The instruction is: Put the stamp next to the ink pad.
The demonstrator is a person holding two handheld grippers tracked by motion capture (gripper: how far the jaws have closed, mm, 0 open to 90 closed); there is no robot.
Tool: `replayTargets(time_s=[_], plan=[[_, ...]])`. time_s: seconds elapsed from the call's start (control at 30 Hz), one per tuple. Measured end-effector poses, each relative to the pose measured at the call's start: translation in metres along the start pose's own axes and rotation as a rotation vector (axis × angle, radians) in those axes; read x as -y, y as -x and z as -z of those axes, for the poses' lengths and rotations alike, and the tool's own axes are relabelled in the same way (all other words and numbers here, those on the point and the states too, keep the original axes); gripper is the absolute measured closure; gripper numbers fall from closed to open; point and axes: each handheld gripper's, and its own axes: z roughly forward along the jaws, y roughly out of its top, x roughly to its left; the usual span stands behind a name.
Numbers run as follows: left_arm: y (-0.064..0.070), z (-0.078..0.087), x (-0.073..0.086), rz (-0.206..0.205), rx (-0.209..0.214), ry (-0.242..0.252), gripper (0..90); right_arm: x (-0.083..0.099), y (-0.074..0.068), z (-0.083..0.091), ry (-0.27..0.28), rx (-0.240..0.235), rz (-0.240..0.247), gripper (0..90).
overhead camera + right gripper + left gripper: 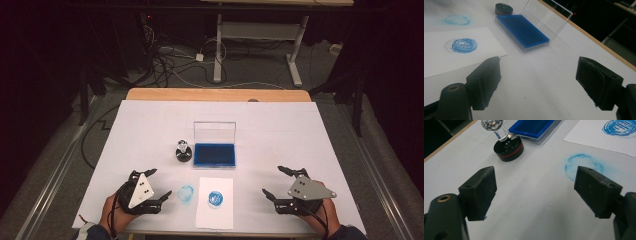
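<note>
A wooden-edged table covered by a wide white sheet [150,130] carries everything, and nothing on it is held; the rectangular blue ink pad in its clear plastic case [215,154] lies near the middle of the sheet, its transparent lid [214,132] standing upright along the far edge; nearer the person, a small white sheet of paper [215,212] lies flat in front of the pad, bearing a round blue stamped seal [216,198]; the left gripper [154,187] rests low at the near left, held in the person's left hand [111,212], its jaws spread wide with nothing between them; the right gripper [272,183] rests at the near right in the right hand [327,215], its jaws likewise spread wide and empty, well apart from the paper; the round black stamp with a red band and a faceted clear knob handle [183,151] stands upright just left of the ink pad, close to its case, well ahead of the left gripper; a faint smeared blue ring [186,193] marks the white cover just left of the paper, between it and the left gripper.
</note>
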Motion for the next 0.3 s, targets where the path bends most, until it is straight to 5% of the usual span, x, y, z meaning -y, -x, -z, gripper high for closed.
replayTargets(time_s=[0.3], plan=[[-0.0015, -0.0012, -0.0007, 0.005, 0.005, 0.003, 17.5, 0.0008, 0.0007, -0.002, -0.008, -0.001, -0.001, 20.1]])
